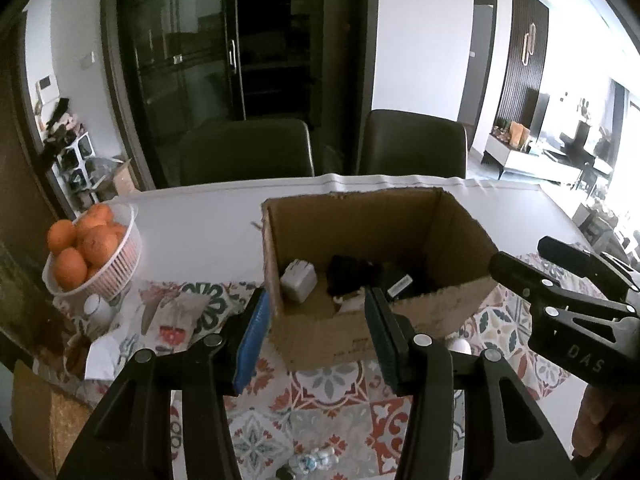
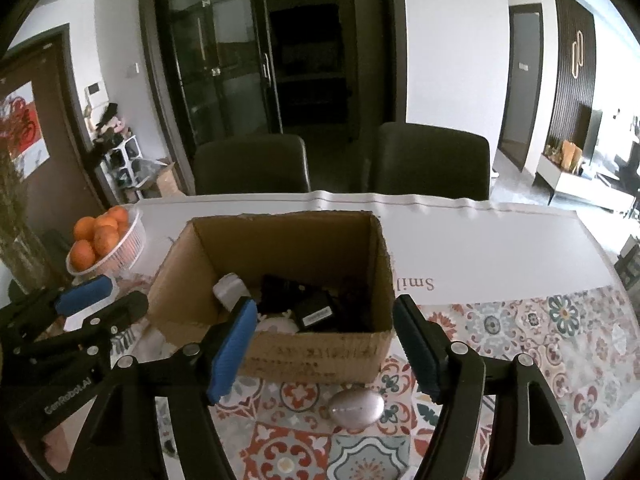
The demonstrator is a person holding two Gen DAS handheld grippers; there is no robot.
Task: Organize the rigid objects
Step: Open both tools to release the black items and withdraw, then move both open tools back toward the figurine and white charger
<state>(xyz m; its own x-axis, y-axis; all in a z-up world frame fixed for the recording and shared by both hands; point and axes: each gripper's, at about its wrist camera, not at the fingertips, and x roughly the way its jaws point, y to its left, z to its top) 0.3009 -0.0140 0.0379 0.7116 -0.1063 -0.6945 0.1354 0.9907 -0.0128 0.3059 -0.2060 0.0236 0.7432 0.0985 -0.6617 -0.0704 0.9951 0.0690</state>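
An open cardboard box stands on the patterned tablecloth. Inside lie a white adapter and several black items. A silver egg-shaped object lies on the cloth just in front of the box. My left gripper is open in front of the box's near wall, with nothing in its jaws. My right gripper is open too, above the silver object and facing the box, holding nothing. Each gripper shows in the other's view: the right gripper, the left gripper.
A white basket of oranges stands left of the box. A small white jar and a paper packet lie near it. Two dark chairs stand behind the table. A white sheet covers the far side.
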